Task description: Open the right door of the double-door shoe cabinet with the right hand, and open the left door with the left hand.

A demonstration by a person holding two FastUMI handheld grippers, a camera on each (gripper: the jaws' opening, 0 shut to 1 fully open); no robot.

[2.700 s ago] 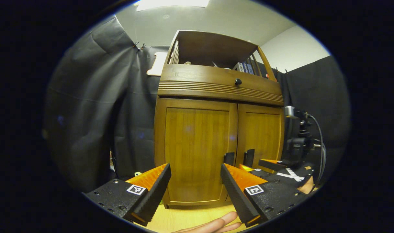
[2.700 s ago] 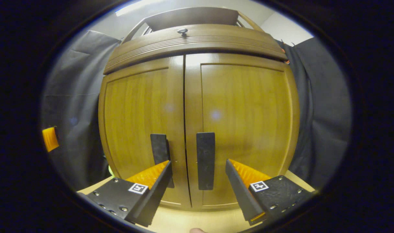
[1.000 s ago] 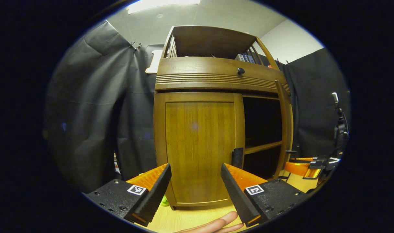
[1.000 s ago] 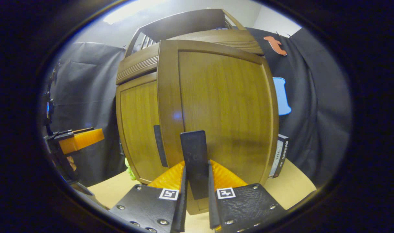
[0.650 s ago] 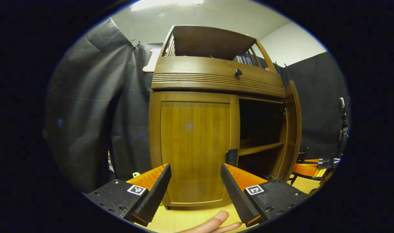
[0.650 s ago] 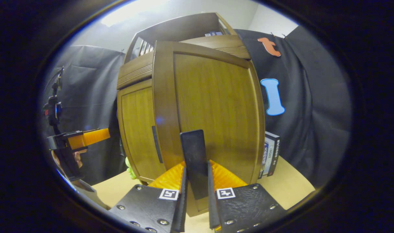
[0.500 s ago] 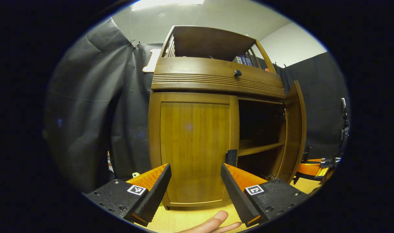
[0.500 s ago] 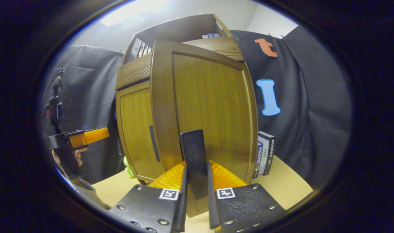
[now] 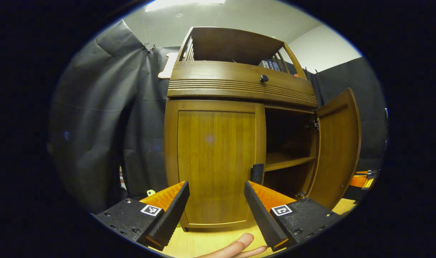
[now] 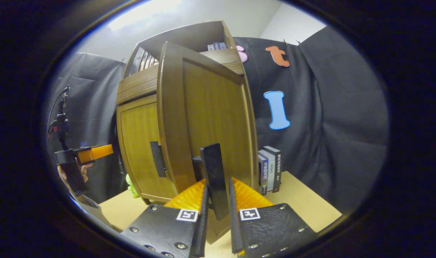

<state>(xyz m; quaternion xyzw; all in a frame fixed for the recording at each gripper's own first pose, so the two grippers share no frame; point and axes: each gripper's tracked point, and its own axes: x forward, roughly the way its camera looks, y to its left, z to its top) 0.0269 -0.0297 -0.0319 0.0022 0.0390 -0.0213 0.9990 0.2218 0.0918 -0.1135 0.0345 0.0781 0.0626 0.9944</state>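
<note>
The wooden shoe cabinet [image 9: 239, 86] stands ahead in the left gripper view. Its left door [image 9: 214, 161] is closed, with a dark vertical handle [image 9: 257, 173] at its right edge. My left gripper [image 9: 216, 200] is open just in front of that door, the handle beyond its right finger. The right door [image 9: 338, 147] is swung wide open, baring a shelf [image 9: 286, 161]. In the right gripper view my right gripper [image 10: 216, 215] is shut on the right door's handle [image 10: 212, 175], with the right door [image 10: 207, 118] seen edge-on and the left door's handle [image 10: 157, 159] behind it.
Several books [image 10: 269, 170] stand on the tan tabletop [image 10: 303, 200] to the right of the cabinet. A drawer with a round knob [image 9: 263, 78] tops the doors. A small green object [image 10: 132, 188] lies at the cabinet's foot. A fingertip [image 9: 235, 247] shows under my left gripper.
My right gripper closed on the right door's handle and has swung that door from closed to wide open. My left gripper stays open before the closed left door.
</note>
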